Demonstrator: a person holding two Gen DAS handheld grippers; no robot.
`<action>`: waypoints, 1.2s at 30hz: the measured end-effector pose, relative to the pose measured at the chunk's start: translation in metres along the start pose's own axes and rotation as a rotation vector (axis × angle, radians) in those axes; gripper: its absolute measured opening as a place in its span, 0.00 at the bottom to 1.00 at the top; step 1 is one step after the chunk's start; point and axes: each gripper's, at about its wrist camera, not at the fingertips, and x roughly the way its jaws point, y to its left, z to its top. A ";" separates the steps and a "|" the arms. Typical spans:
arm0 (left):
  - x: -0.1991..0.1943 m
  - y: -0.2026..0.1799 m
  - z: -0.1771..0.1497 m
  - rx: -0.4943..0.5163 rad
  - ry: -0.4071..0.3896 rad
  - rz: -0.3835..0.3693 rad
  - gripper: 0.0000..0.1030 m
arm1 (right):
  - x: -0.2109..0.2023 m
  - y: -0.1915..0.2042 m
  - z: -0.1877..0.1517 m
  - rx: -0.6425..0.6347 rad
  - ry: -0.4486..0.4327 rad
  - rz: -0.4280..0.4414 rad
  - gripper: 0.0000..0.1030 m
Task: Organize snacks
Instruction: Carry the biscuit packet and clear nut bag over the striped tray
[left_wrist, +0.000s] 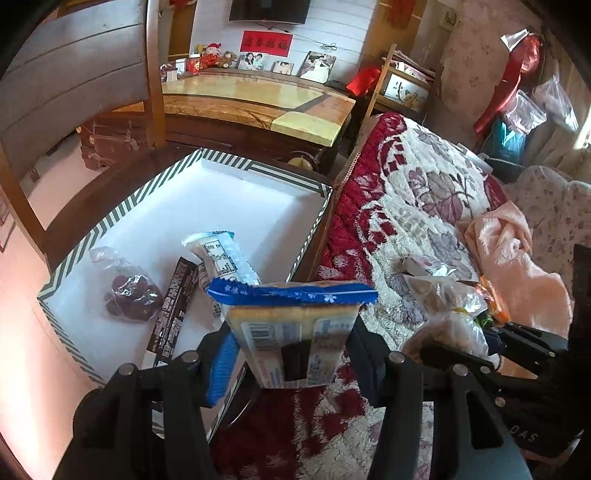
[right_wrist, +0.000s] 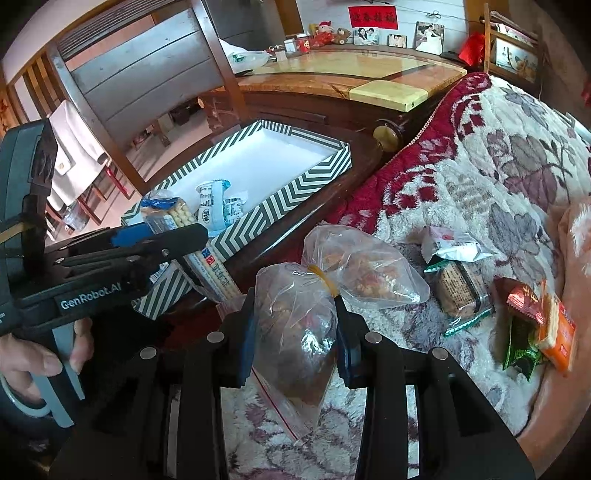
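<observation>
My left gripper (left_wrist: 291, 332) is shut on a blue-edged cracker pack (left_wrist: 295, 317), held upright over the near corner of a striped box (left_wrist: 122, 206) with a white inside. In the box lie a clear bag of dark red pieces (left_wrist: 129, 295), a black wrapper (left_wrist: 173, 306) and a white-and-blue pack (left_wrist: 221, 258). My right gripper (right_wrist: 295, 317) is shut on a clear plastic bag (right_wrist: 295, 332) of brown snacks, tied with a yellow band, above the floral blanket (right_wrist: 480, 166). The right wrist view also shows the left gripper (right_wrist: 173, 236) with the cracker pack (right_wrist: 170, 218) at the striped box (right_wrist: 295, 188).
Several loose snacks lie on the blanket: a white pack (right_wrist: 454, 247), a green-edged cake (right_wrist: 461, 291), and red, green and orange packs (right_wrist: 535, 321). A dark wooden table (right_wrist: 332, 110) stands behind the box, a chair (left_wrist: 74, 74) to the left. A hand (right_wrist: 33, 358) holds the left gripper.
</observation>
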 end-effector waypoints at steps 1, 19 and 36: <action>-0.001 0.001 0.001 -0.005 -0.002 -0.006 0.55 | 0.000 0.000 0.000 0.001 0.001 0.002 0.33; -0.033 0.069 0.043 -0.200 -0.081 -0.044 0.55 | 0.007 0.025 0.044 -0.068 -0.027 0.042 0.33; 0.011 0.117 0.049 -0.308 0.008 0.071 0.56 | 0.091 0.072 0.105 -0.150 0.050 0.115 0.33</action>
